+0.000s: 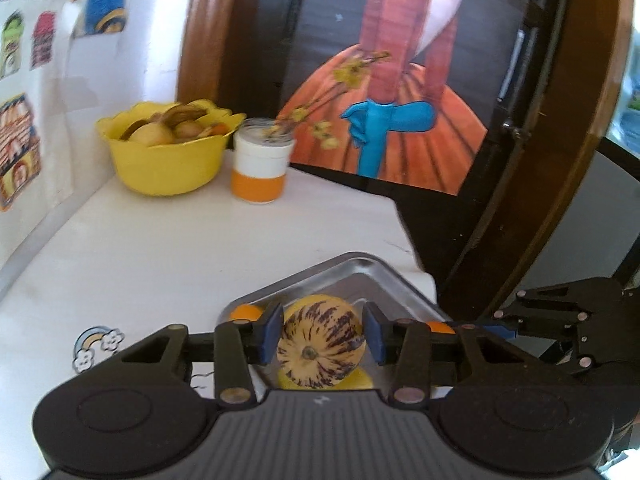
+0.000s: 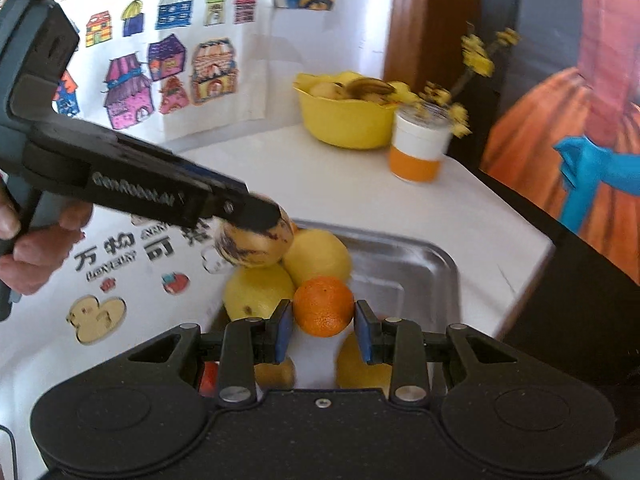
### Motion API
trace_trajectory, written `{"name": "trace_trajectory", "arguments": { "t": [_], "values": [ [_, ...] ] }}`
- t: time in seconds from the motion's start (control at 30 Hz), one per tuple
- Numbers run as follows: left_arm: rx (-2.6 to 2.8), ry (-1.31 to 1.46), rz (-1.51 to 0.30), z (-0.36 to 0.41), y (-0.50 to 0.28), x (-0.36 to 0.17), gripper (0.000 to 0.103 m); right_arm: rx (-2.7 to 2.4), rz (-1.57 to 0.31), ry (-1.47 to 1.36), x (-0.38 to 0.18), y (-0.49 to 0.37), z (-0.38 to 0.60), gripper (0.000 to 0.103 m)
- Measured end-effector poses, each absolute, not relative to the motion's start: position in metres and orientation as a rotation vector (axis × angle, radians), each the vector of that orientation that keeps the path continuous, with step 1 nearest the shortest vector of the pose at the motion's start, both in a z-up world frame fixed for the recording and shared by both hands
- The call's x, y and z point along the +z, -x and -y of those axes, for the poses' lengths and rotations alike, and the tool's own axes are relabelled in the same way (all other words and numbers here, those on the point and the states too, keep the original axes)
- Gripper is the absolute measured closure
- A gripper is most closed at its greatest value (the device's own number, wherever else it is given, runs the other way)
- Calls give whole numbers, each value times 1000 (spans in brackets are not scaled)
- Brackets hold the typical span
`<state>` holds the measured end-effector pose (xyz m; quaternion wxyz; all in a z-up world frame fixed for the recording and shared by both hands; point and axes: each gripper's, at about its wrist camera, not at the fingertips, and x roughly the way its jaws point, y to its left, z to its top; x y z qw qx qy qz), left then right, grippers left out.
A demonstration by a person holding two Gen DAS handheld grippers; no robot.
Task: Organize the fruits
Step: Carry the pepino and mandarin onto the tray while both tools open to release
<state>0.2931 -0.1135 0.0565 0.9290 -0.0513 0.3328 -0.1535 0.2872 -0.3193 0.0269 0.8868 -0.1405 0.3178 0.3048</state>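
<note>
While the left gripper [image 1: 322, 338] pinches a striped pepino melon [image 1: 321, 347] above the steel tray [image 2: 404, 258] at lower centre, the right gripper [image 2: 323, 330] brackets an orange [image 2: 324, 306]; whether it is gripped cannot be told. Next, likely carry the melon to the yellow bowl [image 1: 168, 160], upper left.

The left hand-held gripper [image 1: 322, 338] has its blue pads [image 1: 271, 332] on either side of the striped fruit [image 1: 321, 347]; the left pad touches it, the right pad shows a slight gap, so a firm grip cannot be confirmed. In the right wrist view it reaches in from the left, angled downward, with a person's hand [image 2: 38, 248] wrapped round its grip. The right hand-held gripper [image 2: 323, 330] points forward, its fingers [image 2: 283, 330] parted on either side of the orange [image 2: 323, 306], close beside it but not clearly pressing.
</note>
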Motion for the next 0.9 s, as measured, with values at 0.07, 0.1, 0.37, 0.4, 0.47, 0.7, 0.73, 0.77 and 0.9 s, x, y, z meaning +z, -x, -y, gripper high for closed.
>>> {"name": "trace_trajectory", "arguments": {
  "t": [0.07,0.1,0.37,0.4,0.47,0.7,0.73,0.77,0.9],
  "values": [
    [-335,100,-676,123,-291,59,61,616,-667,278,23,-283,330,68],
    [-345,94,-673,127,-290,60,64,610,-670,270,21,-282,334,68],
    [-373,53,-661,151,-287,59,65,592,-689,220,6,-269,352,68],
    [-372,50,-661,153,-287,59,65,589,-689,219,5,-268,352,68],
    [-368,36,-657,156,-286,59,65,586,-690,215,3,-266,352,68],
    [-361,23,-650,162,-286,58,64,581,-691,182,-1,-263,358,68],
    [-359,20,-648,164,-287,57,64,578,-691,177,-1,-263,359,68],
    [-358,18,-647,164,-287,57,64,576,-691,171,-1,-262,359,68],
    [-351,16,-643,168,-288,55,64,568,-691,148,-3,-262,362,68]
  ]
}}
